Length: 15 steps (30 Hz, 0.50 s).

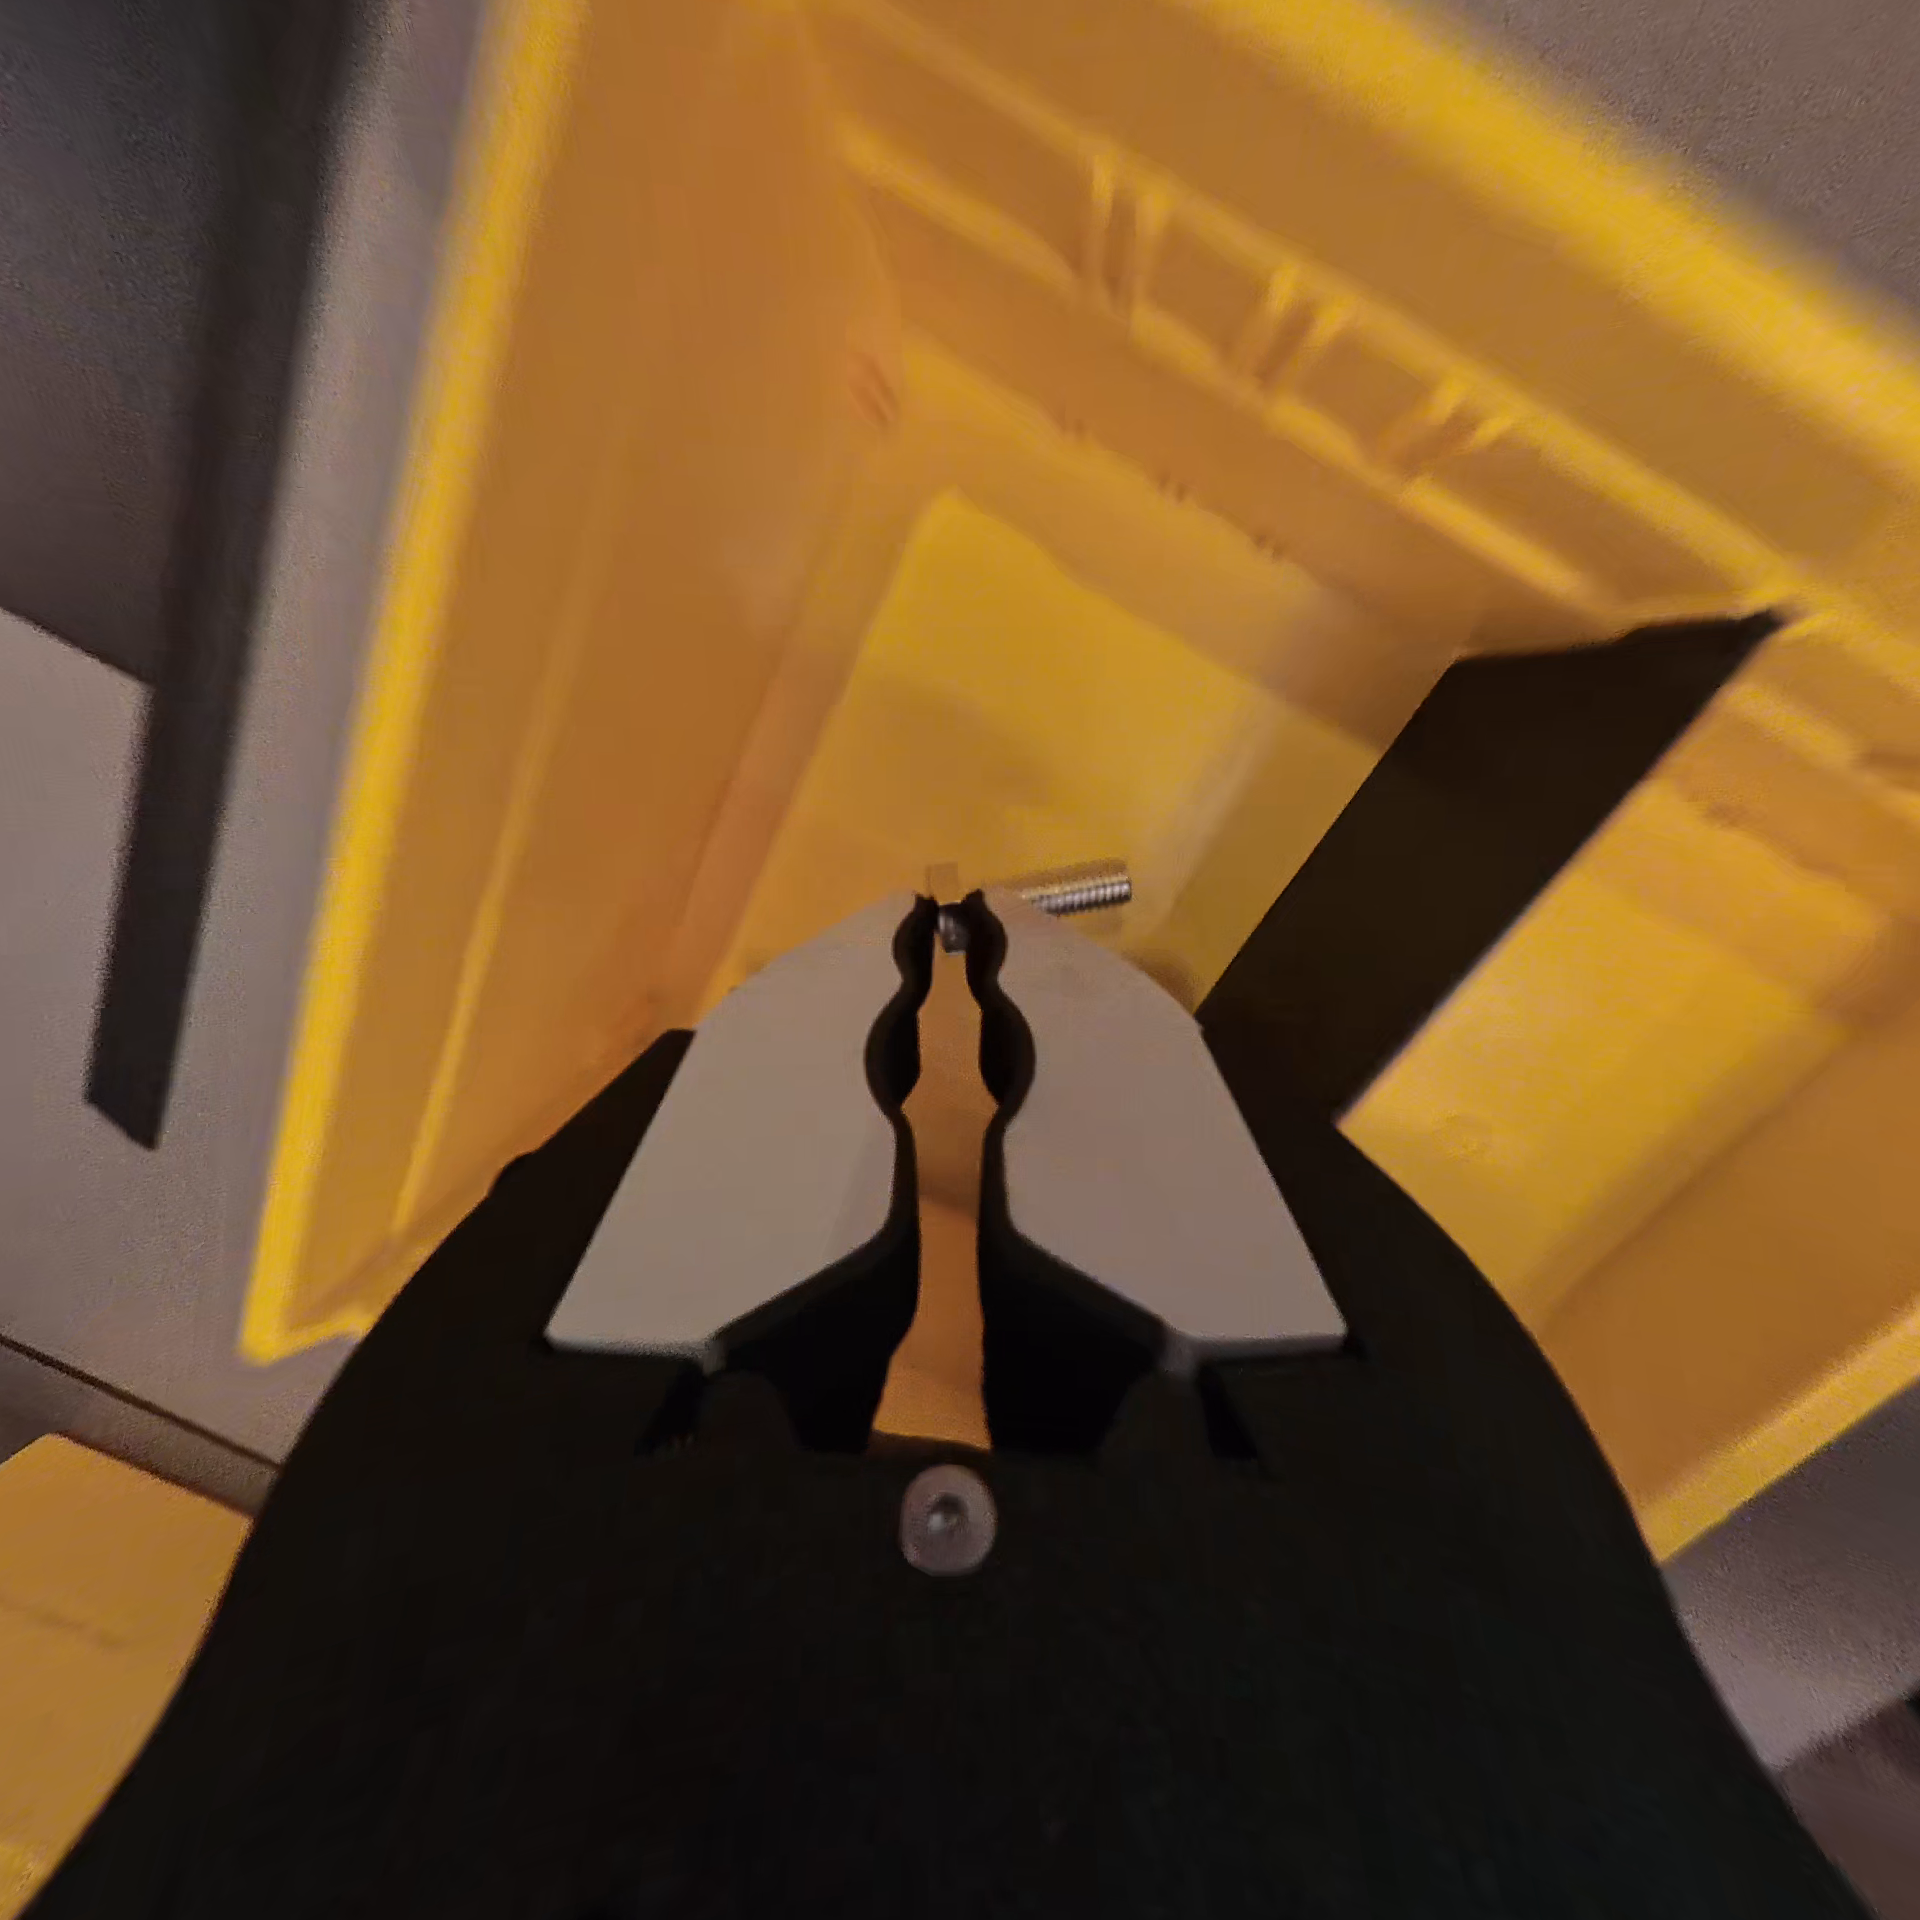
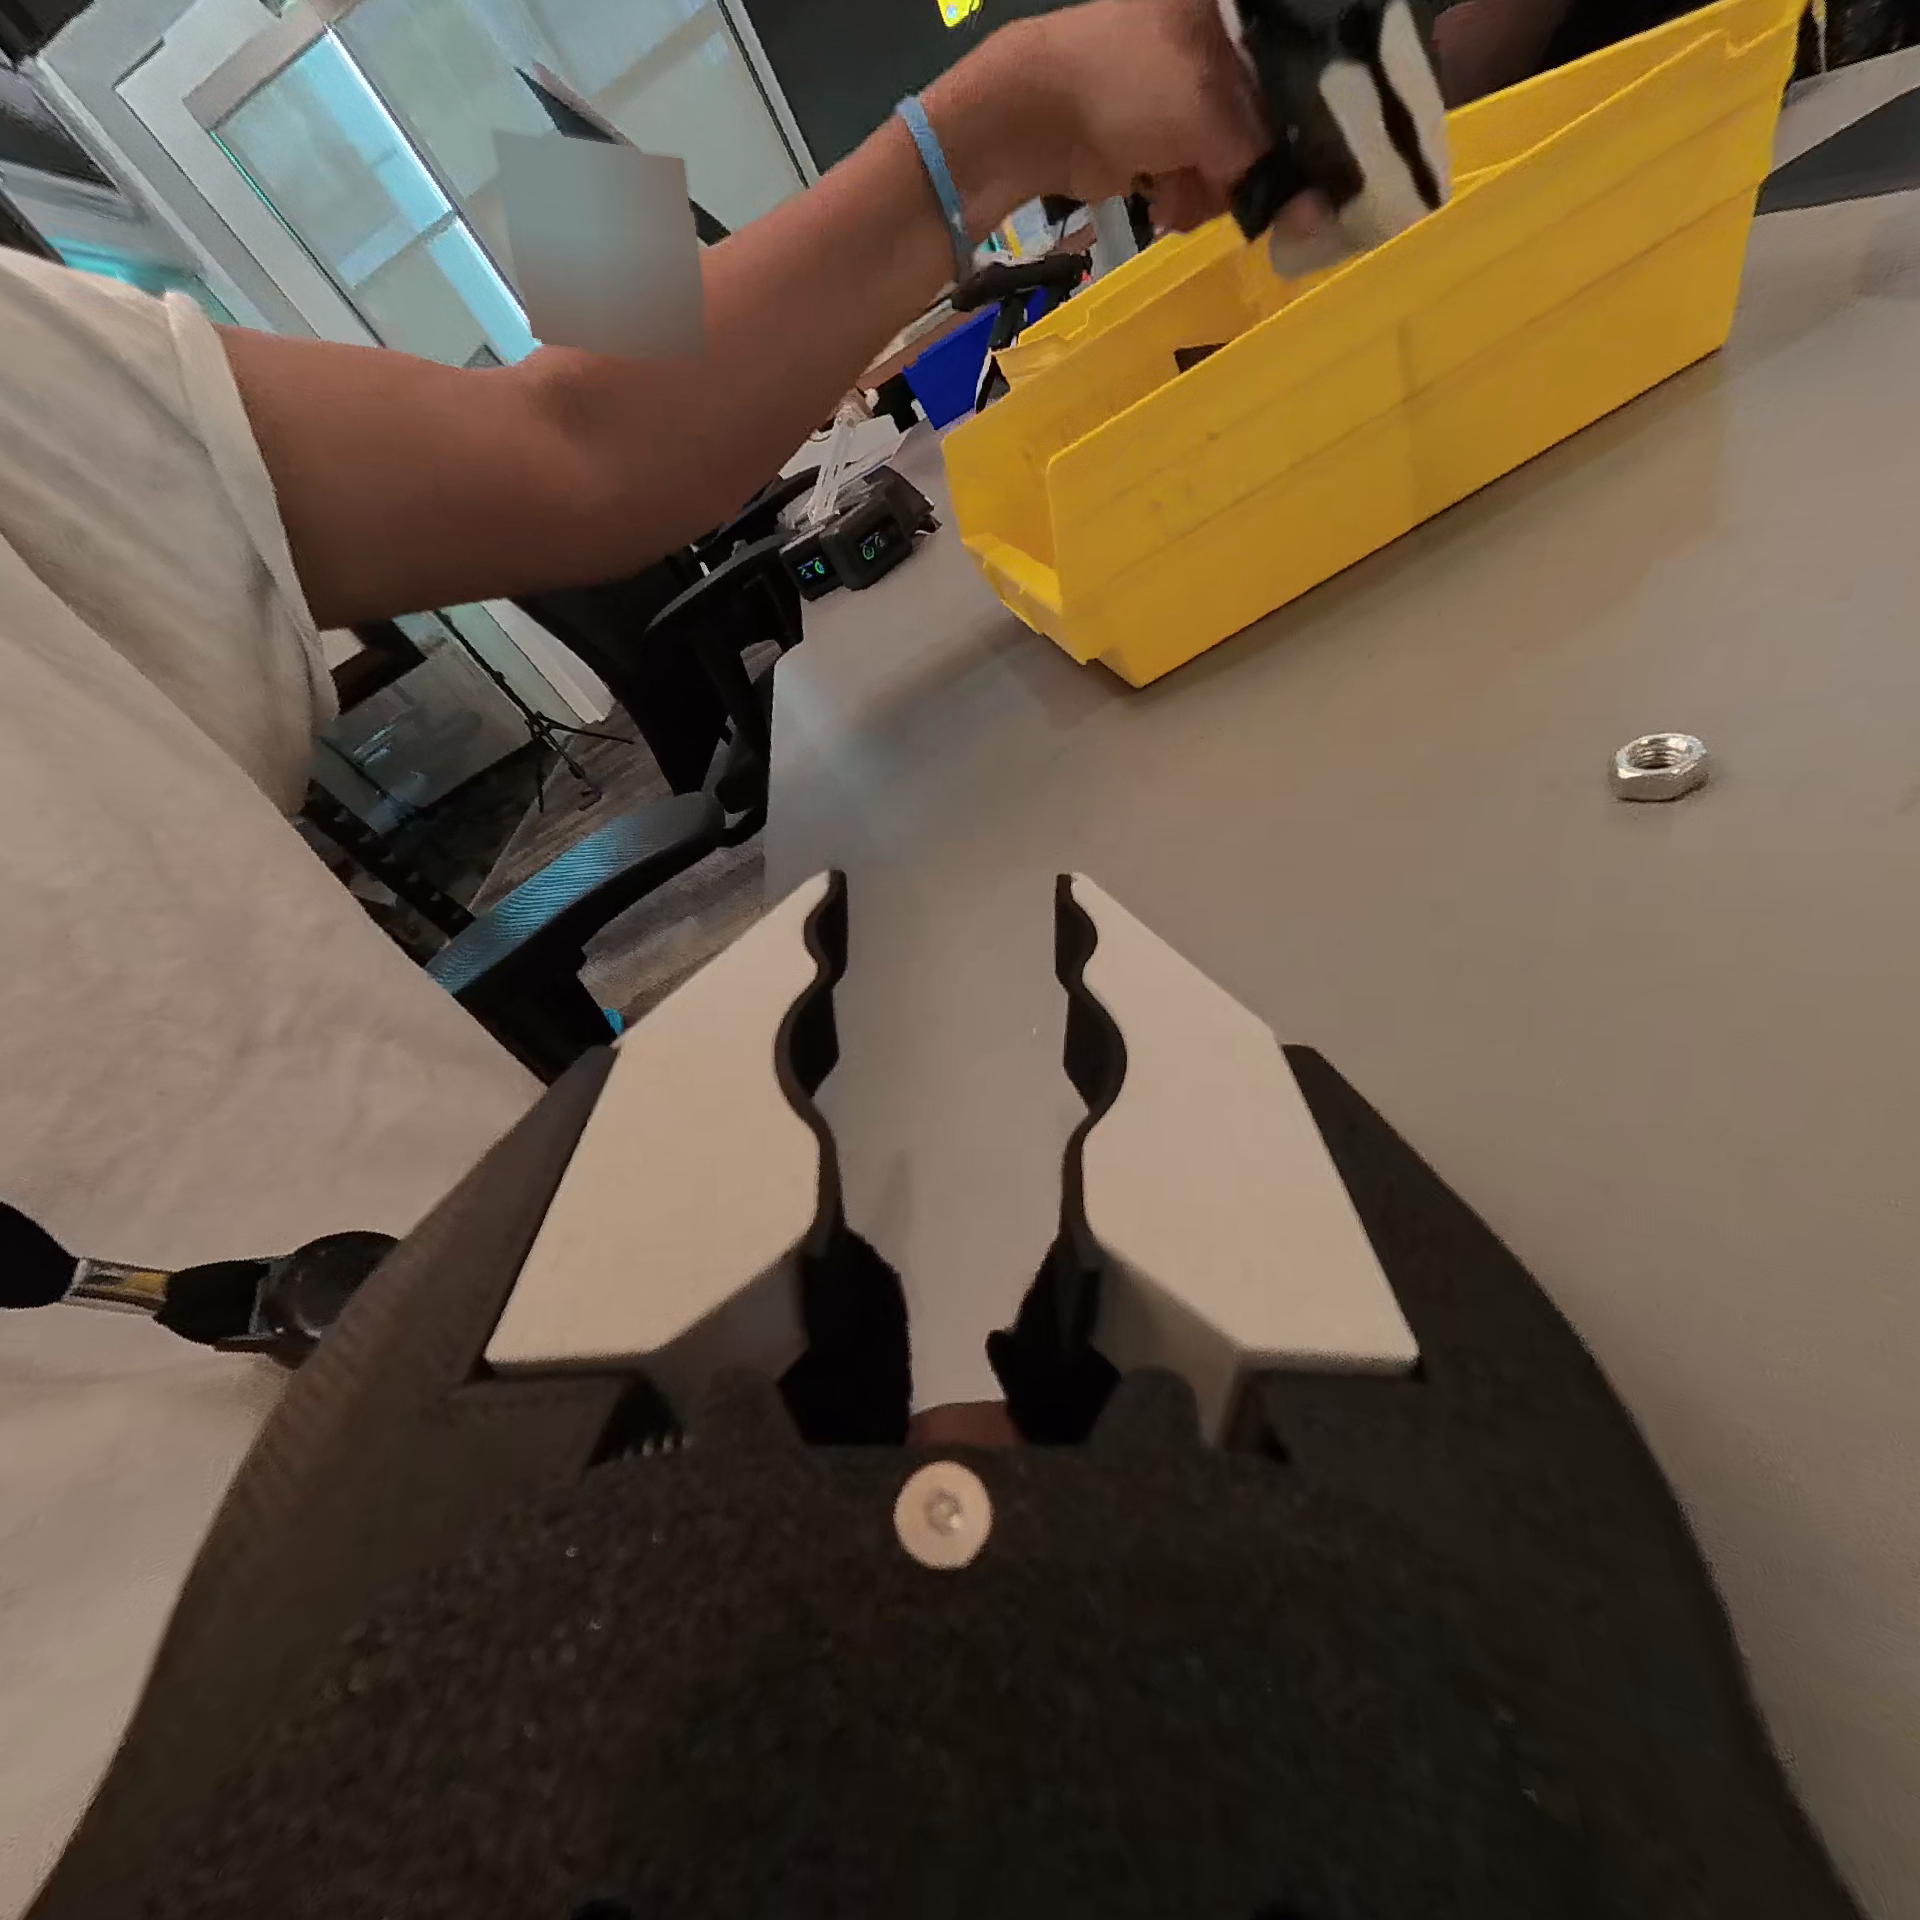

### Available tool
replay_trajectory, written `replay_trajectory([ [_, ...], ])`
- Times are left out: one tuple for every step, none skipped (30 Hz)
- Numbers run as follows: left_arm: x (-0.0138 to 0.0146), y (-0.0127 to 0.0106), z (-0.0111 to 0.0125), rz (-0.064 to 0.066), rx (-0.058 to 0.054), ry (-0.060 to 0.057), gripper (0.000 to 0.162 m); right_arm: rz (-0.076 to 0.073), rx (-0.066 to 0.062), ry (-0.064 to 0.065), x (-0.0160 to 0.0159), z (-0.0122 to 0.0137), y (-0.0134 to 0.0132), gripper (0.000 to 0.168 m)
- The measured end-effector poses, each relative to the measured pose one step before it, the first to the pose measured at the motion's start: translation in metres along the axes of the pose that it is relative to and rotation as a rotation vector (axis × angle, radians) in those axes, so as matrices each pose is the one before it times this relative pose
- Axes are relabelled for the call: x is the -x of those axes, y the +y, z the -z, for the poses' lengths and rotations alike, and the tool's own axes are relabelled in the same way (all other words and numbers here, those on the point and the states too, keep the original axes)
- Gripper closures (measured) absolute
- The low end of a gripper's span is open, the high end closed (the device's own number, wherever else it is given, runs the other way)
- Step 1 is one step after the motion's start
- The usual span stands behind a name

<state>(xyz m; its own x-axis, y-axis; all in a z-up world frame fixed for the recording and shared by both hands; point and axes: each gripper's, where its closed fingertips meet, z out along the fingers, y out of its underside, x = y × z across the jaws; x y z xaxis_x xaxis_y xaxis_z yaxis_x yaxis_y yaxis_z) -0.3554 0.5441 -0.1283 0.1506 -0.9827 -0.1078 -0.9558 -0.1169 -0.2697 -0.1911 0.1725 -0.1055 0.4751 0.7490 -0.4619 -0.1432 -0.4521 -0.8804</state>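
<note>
In the left wrist view my left gripper reaches down into a yellow plastic bin. Its jaws are shut on a small silver bolt, whose threaded shank sticks out to the right of the tips. A black divider stands in the bin just right of it. In the right wrist view my right gripper is open and empty, low over the grey table. A silver hex nut lies on the table ahead and to its right. The yellow bin stands farther back, with the hand-held left gripper over it.
A person's bare arm and white shirt fill the left of the right wrist view. Small black devices sit at the table's far edge, a blue bin behind them. An office chair stands beyond the table's left edge.
</note>
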Motion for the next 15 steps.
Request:
replay_trajectory([
  [-0.00255, -0.01223, 0.01721, 0.029, -0.1006, -0.0068, 0.157, 0.0212, 0.0012, 0.0121, -0.00061, 0.00048, -0.0012, 0.129],
  [-0.00661, -0.01541, 0.01851, 0.0281, -0.1119, 0.0033, 0.157, 0.0328, -0.0104, 0.0215, -0.00217, 0.00067, -0.00364, 0.128],
  [-0.01019, -0.01794, 0.01849, 0.0282, -0.1189, 0.008, 0.157, 0.0449, -0.0101, 0.0239, -0.00277, 0.00044, -0.00462, 0.128],
  [-0.0145, -0.02004, 0.01713, 0.0336, -0.1261, 0.0206, 0.157, 0.0539, -0.005, 0.0294, -0.00412, 0.00015, -0.00544, 0.128],
  [-0.02152, -0.02174, 0.01414, 0.0385, -0.1386, 0.0516, 0.157, 0.0531, -0.0111, 0.0434, -0.00669, -0.00002, -0.00783, 0.127],
  [-0.0281, -0.02076, 0.00889, 0.0493, -0.1389, 0.0819, 0.157, 0.0482, -0.0234, 0.0393, -0.00591, -0.00043, -0.01105, 0.126],
  [-0.0297, -0.01455, 0.00204, 0.0649, -0.1137, 0.0855, 0.157, 0.0375, -0.0411, 0.022, -0.0032, -0.00108, -0.01395, 0.126],
  [-0.02852, -0.00584, -0.00412, 0.0645, -0.0786, 0.0761, 0.157, 0.0283, -0.0476, 0.011, -0.00145, -0.00203, -0.01501, 0.126],
  [-0.02671, 0.00102, -0.00785, 0.0526, -0.0562, 0.0718, 0.157, 0.0324, -0.0397, 0.0096, -0.00105, -0.00308, -0.0135, 0.126],
  [-0.02496, 0.00615, -0.01034, 0.0509, -0.0402, 0.078, 0.157, 0.0443, -0.0238, 0.0114, -0.00121, -0.00412, -0.0103, 0.125],
  [-0.02194, 0.01064, -0.01186, 0.0587, -0.0202, 0.0818, 0.157, 0.0578, -0.0115, 0.0063, -0.00045, -0.00454, -0.00736, 0.125],
  [-0.01773, 0.01319, -0.01251, 0.0576, -0.0081, 0.0783, 0.157, 0.0585, 0.0013, -0.0051, 0.00173, -0.00436, -0.00408, 0.125],
  [-0.01305, 0.01488, -0.01236, 0.0475, 0.0046, 0.0679, 0.157, 0.043, 0.0102, -0.0314, 0.00615, -0.00361, -0.00212, 0.126],
  [-0.00807, 0.01599, -0.01155, 0.0359, 0.0213, 0.0492, 0.157, 0.0264, 0.0132, -0.0589, 0.01025, -0.00211, -0.00207, 0.126],
  [-0.00524, 0.01633, -0.01026, 0.028, 0.038, 0.0417, 0.157, 0.016, 0.0195, -0.0751, 0.01262, -0.00007, -0.00174, 0.126],
])
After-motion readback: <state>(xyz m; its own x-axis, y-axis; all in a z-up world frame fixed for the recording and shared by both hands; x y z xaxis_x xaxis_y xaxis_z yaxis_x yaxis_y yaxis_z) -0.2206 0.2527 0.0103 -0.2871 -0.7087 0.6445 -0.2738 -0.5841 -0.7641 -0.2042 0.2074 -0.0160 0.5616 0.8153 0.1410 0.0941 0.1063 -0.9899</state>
